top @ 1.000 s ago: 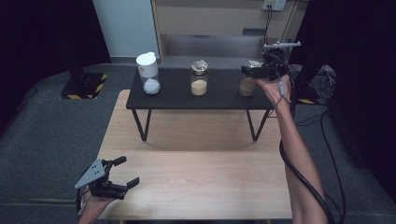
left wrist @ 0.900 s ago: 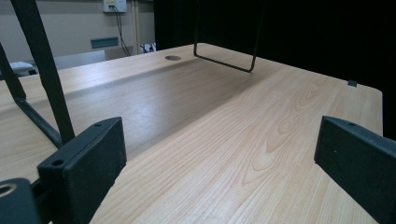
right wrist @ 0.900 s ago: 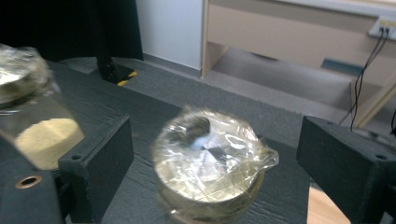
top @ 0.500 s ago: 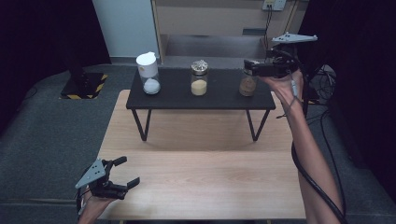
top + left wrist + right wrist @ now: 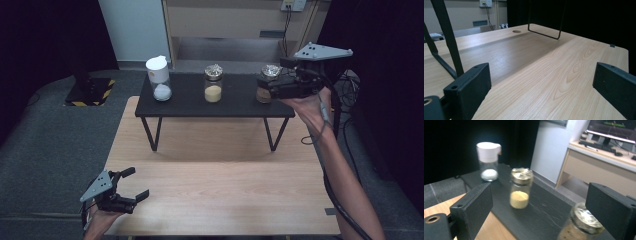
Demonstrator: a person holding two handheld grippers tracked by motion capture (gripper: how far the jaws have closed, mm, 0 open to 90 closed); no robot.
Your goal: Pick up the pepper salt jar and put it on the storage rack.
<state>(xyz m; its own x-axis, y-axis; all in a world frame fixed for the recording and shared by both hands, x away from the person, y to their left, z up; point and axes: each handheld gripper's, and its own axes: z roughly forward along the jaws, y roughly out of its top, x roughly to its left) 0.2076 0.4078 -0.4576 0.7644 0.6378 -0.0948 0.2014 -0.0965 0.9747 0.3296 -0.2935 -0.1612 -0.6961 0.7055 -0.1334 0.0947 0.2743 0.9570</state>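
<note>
While the left hand-held gripper rests open at the desk's near edge, the right hand-held gripper, jaws just opening and empty, hovers beside the brown-filled jar.

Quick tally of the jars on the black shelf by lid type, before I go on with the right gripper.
White plastic lid: 1, the jar with white powder
Gold metal lid: 2, the jar with yellow grains and the jar with brown contents
Total: 3 jars on the black shelf
</note>
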